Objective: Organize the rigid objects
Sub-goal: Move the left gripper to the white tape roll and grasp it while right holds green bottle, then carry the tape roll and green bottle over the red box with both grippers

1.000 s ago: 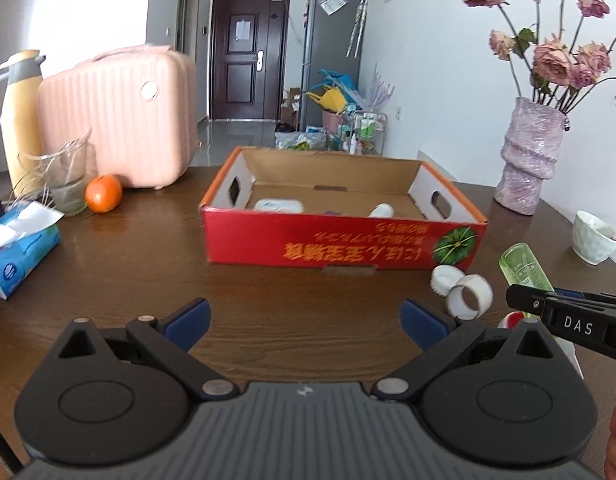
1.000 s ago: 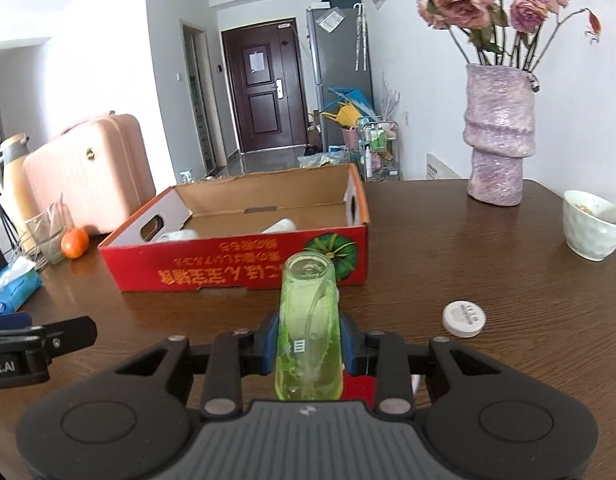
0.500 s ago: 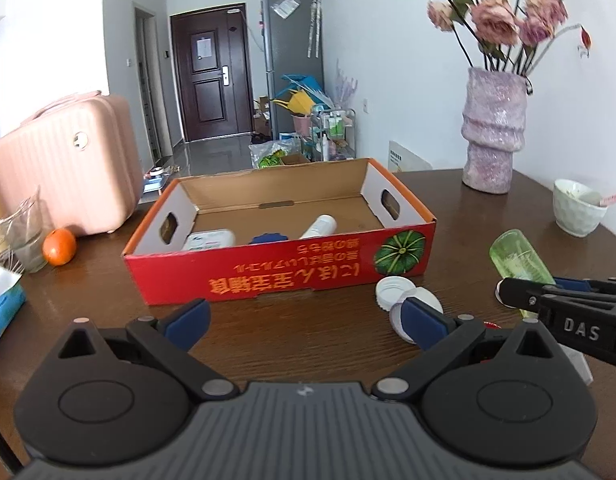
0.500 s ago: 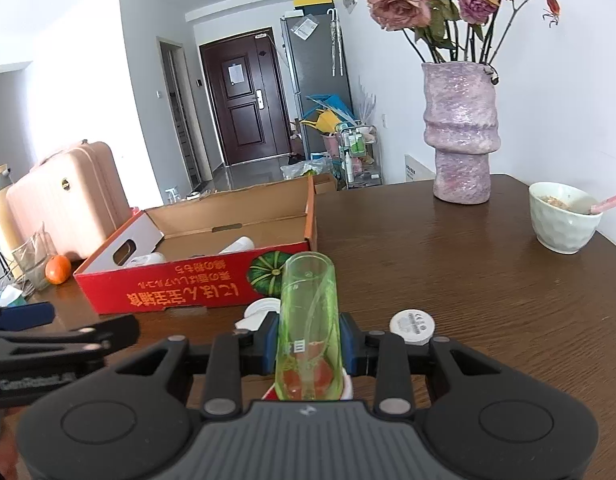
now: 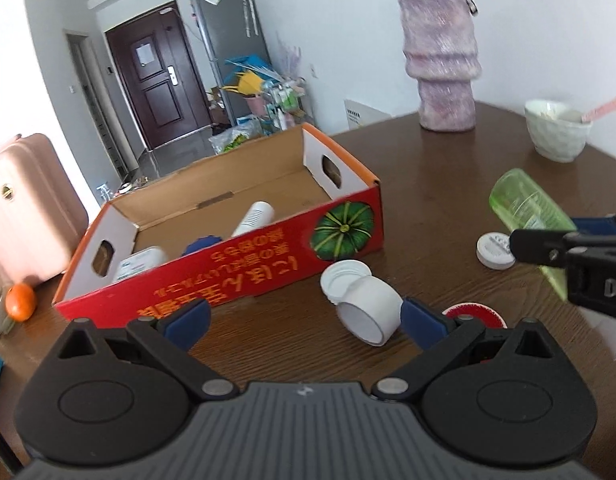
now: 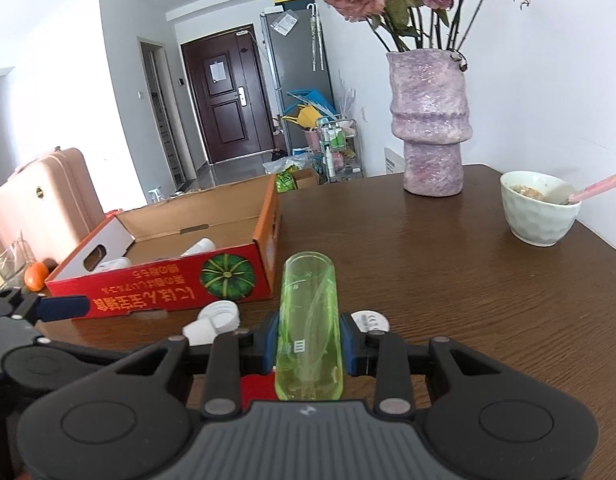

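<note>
My right gripper (image 6: 308, 346) is shut on a clear green bottle (image 6: 308, 320), which sticks out forward above the table; the bottle (image 5: 526, 210) and right gripper also show in the left wrist view. My left gripper (image 5: 304, 316) is open, its blue pads on either side of a white jar (image 5: 368, 308) lying on its side beside its loose white lid (image 5: 344, 280). The red cardboard box (image 5: 228, 276) stands just beyond, holding a white tube (image 5: 254, 218), a white container (image 5: 142, 262) and a blue item (image 5: 202, 245).
A small white round cap (image 5: 494, 251) and a red lid (image 5: 474, 314) lie on the brown table (image 6: 448, 264). A purple vase (image 6: 428, 120) with dried roses and a white bowl (image 6: 538, 212) stand at the back right. A pink suitcase (image 5: 24, 216) and an orange (image 5: 20, 306) are at the left.
The left gripper has swung right and rolled, so the white jar and lid now lie between its open pads. The right gripper, still holding the green bottle, has drifted right of the box.
</note>
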Available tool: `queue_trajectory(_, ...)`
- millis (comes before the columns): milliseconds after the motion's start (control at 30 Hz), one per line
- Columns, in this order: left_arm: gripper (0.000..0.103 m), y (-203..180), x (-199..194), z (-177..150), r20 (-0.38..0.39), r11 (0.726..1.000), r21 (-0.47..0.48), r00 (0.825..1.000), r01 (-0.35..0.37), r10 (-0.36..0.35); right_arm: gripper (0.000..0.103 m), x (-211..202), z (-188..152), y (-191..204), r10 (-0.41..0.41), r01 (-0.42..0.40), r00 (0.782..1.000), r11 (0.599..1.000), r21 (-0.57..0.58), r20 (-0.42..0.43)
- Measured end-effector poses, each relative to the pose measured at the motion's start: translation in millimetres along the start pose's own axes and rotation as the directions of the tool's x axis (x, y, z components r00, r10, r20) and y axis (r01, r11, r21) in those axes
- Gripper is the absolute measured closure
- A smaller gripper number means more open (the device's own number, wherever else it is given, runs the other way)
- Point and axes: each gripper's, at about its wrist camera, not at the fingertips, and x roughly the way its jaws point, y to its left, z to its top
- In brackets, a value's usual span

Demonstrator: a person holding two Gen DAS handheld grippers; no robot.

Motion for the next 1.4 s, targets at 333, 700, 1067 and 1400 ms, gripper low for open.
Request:
queue_trajectory(333,0.016,-11,31,2,-0.045,0.998,0.054,0.998,0.039,-0.036,0.073,13,0,-19,-0.015,0.015,1.0,1.0,0.017,-0.028)
queue_trajectory(700,0.06,-9,35,1,-0.051,0.992,0.044,0.992,0.122,-0.119,0.073,19,-2,-19,-0.016,0.016,0.999,1.0,0.01,-0.04)
queue_trajectory(1067,0.06,9,16,3,-0.014,0.995,0.0,0.995,0.099,-0.099,0.073,16,-4,-13,-0.011,0.011,1.0,1.0,0.005,-0.025)
queue_trajectory(1400,0.06,35,-6,2,0.032,0.992,-0.092,0.996,0.086,-0.083,0.073,5,-7,10,0.03,-0.03,1.0,1.0,0.002,0.005)
